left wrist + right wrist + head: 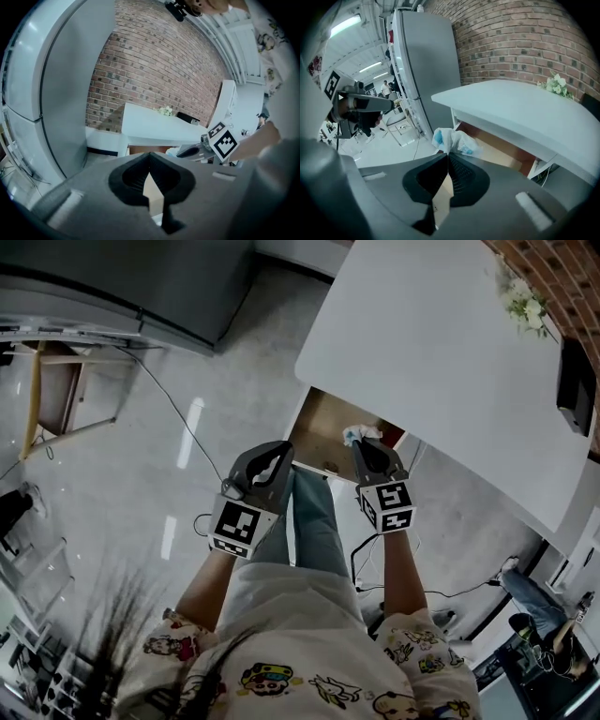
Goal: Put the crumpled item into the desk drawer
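At the front of the open desk drawer (319, 427), both outstretched forearms (401, 568) aimed their grippers downward, the right gripper (364, 448) clamped on the crumpled item (361, 433) at its twelve o'clock above the drawer, the left gripper (279, 452) at nine o'clock closed on nothing, as only its own view confirmed.
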A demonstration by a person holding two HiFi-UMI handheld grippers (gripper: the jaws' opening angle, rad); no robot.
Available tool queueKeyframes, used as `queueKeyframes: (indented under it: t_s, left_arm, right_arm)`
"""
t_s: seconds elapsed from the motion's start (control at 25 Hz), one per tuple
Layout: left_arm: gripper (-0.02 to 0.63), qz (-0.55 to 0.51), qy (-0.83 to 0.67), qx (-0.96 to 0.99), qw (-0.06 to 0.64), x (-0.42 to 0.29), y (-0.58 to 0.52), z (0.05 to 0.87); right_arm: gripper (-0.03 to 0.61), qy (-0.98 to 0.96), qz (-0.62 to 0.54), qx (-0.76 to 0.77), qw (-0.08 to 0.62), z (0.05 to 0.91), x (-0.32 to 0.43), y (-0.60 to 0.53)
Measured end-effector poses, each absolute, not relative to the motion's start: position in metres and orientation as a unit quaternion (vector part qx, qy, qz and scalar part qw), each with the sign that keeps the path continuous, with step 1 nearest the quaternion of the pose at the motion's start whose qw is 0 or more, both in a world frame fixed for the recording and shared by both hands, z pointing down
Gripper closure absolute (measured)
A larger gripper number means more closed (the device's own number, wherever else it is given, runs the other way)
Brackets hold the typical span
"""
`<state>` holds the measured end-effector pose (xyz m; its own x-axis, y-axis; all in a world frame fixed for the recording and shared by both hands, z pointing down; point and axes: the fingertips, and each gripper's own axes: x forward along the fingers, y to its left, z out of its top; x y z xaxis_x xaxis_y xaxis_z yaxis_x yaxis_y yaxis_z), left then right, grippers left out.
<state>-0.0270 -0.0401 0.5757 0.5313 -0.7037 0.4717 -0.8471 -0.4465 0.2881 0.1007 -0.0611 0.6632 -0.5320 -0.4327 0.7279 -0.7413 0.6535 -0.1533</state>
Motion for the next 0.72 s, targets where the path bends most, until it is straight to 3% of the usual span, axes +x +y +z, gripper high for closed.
queueKeyframes:
  t_s: [0.72]
  left_arm:
    - [0.614, 0.173, -0.431, 0.839, 0.284, -0.002, -0.044, 0.674]
  right_arm:
    - [0.566, -0.808, 0.259, 0.298, 0.438, 0.812, 0.103, -0.059]
